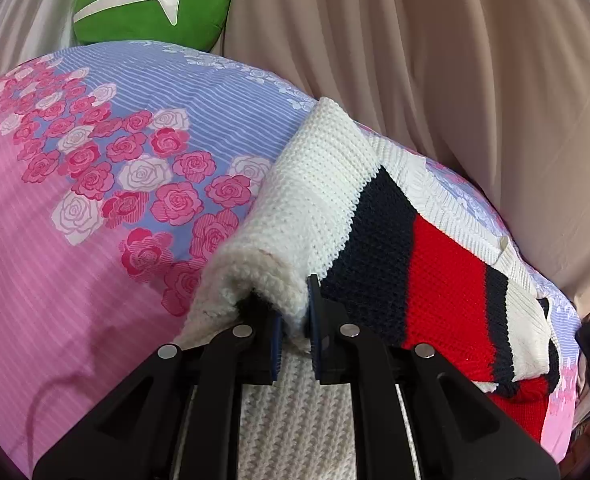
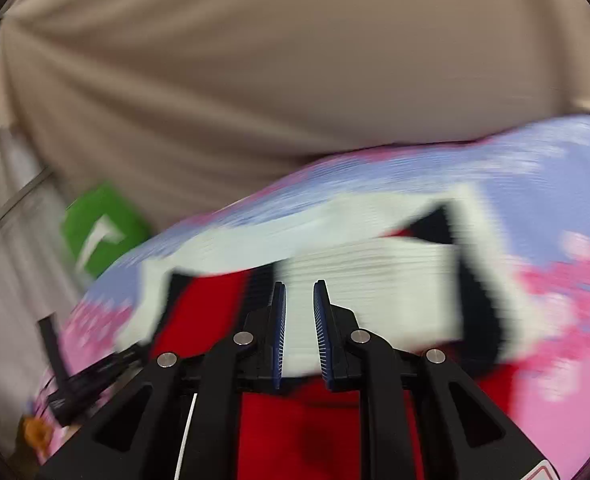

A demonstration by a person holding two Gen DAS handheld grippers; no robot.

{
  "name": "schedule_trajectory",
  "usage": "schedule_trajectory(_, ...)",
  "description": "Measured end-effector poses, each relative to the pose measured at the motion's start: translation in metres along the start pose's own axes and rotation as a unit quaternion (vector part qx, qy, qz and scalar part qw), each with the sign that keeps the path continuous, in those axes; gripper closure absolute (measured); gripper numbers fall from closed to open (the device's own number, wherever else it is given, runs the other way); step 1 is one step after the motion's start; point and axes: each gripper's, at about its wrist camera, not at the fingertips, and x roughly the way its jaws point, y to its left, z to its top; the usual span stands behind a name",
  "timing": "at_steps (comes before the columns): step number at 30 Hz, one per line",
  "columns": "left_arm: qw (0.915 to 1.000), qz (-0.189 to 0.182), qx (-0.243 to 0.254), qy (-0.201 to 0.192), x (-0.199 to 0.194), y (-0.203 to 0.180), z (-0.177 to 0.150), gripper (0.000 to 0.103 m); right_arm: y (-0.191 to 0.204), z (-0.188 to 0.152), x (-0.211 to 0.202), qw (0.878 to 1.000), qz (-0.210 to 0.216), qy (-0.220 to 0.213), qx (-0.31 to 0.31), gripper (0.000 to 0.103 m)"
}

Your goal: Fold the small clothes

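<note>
A small knit sweater [image 1: 435, 280], white with navy and red stripes, lies on a floral pink and blue bedsheet [image 1: 75, 260]. My left gripper [image 1: 295, 304] is shut on a thick white fold of the sweater [image 1: 295, 208] and holds it lifted over the striped body. In the right wrist view, which is blurred by motion, my right gripper [image 2: 299, 292] hovers over the sweater [image 2: 375, 292] with its jaws a little apart and nothing between them.
A green cushion [image 1: 151, 4] with a white mark sits at the far end of the bed; it also shows in the right wrist view [image 2: 99, 228]. Beige curtain fabric [image 1: 435, 60] hangs behind. The other gripper's black body [image 2: 75, 384] shows at lower left.
</note>
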Motion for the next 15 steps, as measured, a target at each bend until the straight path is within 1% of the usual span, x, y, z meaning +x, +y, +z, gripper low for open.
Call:
schedule_trajectory(2,1.0000,-0.008,-0.006,0.000,-0.002,0.005,-0.003,0.092,0.038,0.000,0.039,0.998,0.023,0.041,-0.047,0.086)
schedule_trajectory(4,0.9997,-0.019,-0.015,0.000,-0.003,0.010,-0.003,0.092,0.075,-0.010,0.084,0.992,0.040,0.088,-0.086,0.086)
schedule_trajectory(5,0.9995,-0.025,-0.019,0.000,-0.003,0.014,-0.003,0.092,0.088,-0.014,0.107,0.988,0.044,0.110,-0.098,0.086)
schedule_trajectory(6,0.9993,-0.030,-0.022,0.001,-0.003,0.016,-0.003,0.092,0.098,-0.021,0.116,0.986,0.038,0.119,-0.107,0.086)
schedule_trajectory(7,0.9991,-0.034,-0.024,0.001,-0.003,0.018,-0.003,0.092,0.101,-0.028,0.126,0.984,0.026,0.129,-0.117,0.088)
schedule_trajectory(8,0.9990,-0.037,-0.025,0.002,-0.003,0.019,-0.002,0.092,0.100,-0.036,0.124,0.985,0.017,0.122,-0.121,0.098)
schedule_trajectory(10,0.9988,-0.042,-0.026,0.003,-0.003,0.020,-0.002,0.091,0.077,-0.029,0.109,0.989,0.020,0.110,-0.097,0.099)
schedule_trajectory(11,0.9986,-0.044,-0.027,0.003,-0.003,0.020,-0.002,0.091,0.057,-0.023,0.098,0.992,-0.008,0.097,-0.081,0.099)
schedule_trajectory(13,0.9984,-0.047,-0.030,0.004,-0.003,0.022,-0.002,0.091,0.001,-0.014,0.074,0.995,-0.066,0.070,-0.039,0.099)
schedule_trajectory(14,0.9985,-0.047,-0.030,0.004,-0.003,0.022,-0.002,0.091,-0.029,-0.011,0.060,0.994,-0.087,0.060,-0.006,0.099)
schedule_trajectory(15,0.9985,-0.046,-0.029,0.003,-0.004,0.022,-0.002,0.091,-0.069,-0.011,0.038,0.993,-0.098,0.046,0.043,0.100)
